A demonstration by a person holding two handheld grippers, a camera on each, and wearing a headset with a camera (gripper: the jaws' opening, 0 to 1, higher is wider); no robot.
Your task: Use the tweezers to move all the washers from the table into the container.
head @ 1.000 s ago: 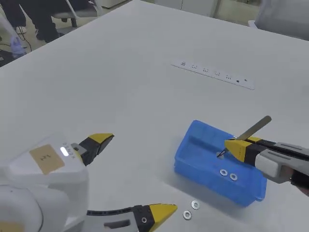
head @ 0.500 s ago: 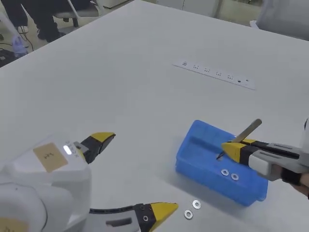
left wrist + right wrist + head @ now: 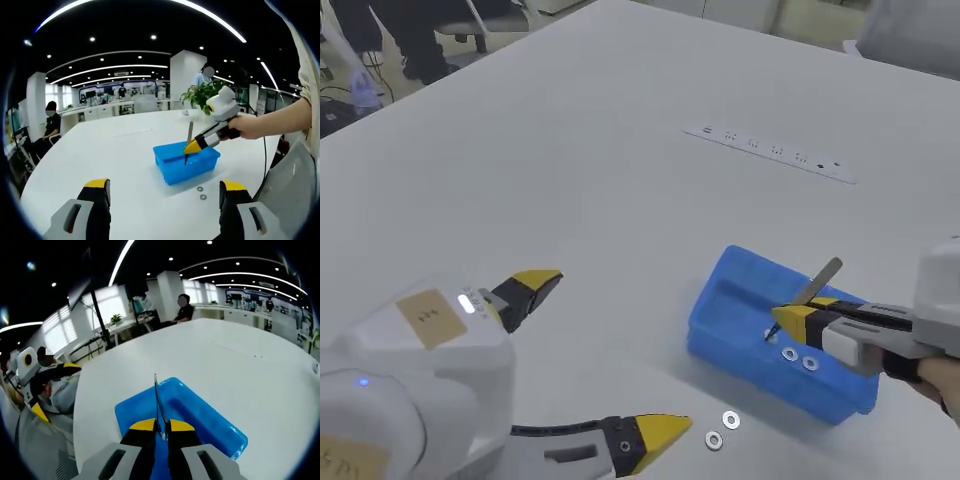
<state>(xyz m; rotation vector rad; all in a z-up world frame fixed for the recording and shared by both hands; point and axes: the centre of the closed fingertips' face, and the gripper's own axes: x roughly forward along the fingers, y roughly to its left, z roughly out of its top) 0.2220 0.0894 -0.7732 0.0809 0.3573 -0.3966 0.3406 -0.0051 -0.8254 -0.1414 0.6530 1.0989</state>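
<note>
Right gripper (image 3: 782, 322): jaws clamped on the tweezers (image 3: 820, 277) — tips inside the blue container (image 3: 725, 300), lower right.
Left gripper (image 3: 620, 350): jaws wide apart, lower left.
Washers (image 3: 731, 420): two on the table (image 3: 620, 150) (bottom centre) — two inside the container.

bright ceiling lights | soft shadows | fisheye edges bent, perhaps blurred

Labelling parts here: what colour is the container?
Blue; the container shows best in the head view.
</note>
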